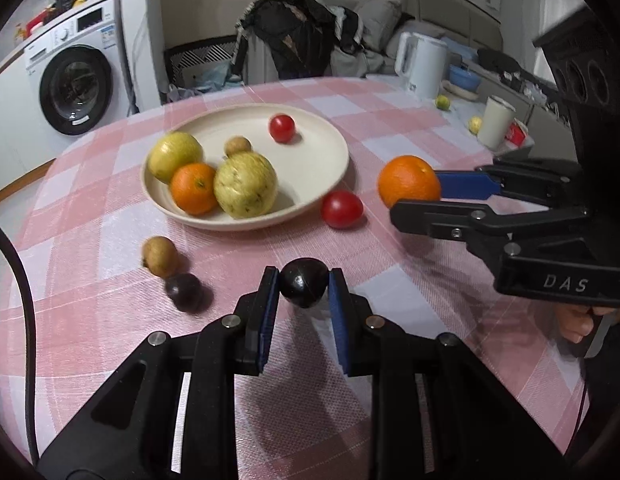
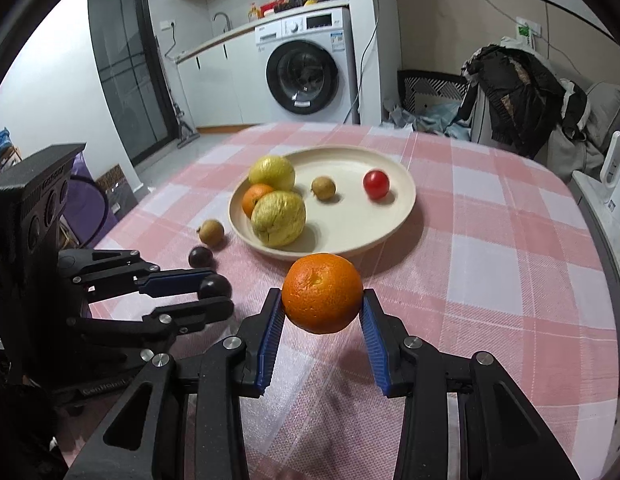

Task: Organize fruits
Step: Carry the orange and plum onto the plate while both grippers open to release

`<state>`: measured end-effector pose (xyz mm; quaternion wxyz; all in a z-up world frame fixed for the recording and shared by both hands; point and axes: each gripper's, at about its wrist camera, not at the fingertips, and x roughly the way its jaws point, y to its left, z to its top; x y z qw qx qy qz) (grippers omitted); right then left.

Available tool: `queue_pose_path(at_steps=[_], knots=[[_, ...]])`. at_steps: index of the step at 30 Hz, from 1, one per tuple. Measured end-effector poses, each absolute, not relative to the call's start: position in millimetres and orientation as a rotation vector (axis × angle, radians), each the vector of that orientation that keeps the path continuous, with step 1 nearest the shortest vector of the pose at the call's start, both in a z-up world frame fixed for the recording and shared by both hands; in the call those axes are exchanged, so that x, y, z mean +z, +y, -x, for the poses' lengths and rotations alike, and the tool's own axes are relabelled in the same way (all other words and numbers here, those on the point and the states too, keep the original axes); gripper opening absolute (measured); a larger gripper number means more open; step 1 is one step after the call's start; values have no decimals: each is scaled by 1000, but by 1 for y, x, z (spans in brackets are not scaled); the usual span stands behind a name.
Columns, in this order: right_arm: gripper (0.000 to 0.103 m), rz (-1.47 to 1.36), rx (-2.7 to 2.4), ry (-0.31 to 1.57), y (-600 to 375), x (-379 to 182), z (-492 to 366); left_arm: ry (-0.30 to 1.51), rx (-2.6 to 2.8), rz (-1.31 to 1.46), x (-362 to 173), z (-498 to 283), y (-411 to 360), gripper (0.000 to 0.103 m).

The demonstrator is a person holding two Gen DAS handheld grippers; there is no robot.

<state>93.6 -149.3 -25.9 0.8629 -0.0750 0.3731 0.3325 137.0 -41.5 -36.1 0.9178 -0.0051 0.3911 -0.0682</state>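
Behind the table, right tool reads "DAS".

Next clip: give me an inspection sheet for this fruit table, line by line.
Surface: pink checked tablecloth.
Job's things: plate holds five fruits; red tomato, brown fruit and dark fruit lie beside it.
Clutter: kettle, cup at far edge.
Grippers: left gripper shut on dark plum; right gripper shut on orange.
Cables: black cable at left.
Surroundings: washing machine, clothes-draped chair.
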Motion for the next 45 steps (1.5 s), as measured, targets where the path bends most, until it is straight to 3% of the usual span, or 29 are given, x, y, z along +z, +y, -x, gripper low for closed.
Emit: queue_pose_path(at_steps=[15,45], knots=[[40,82,687,711,-153,-11,-104,688,-54,91,1,-135,3,22],[40,116,612,793,-121,-39,-155,783,-2,27,-38,-204,-2,22]])
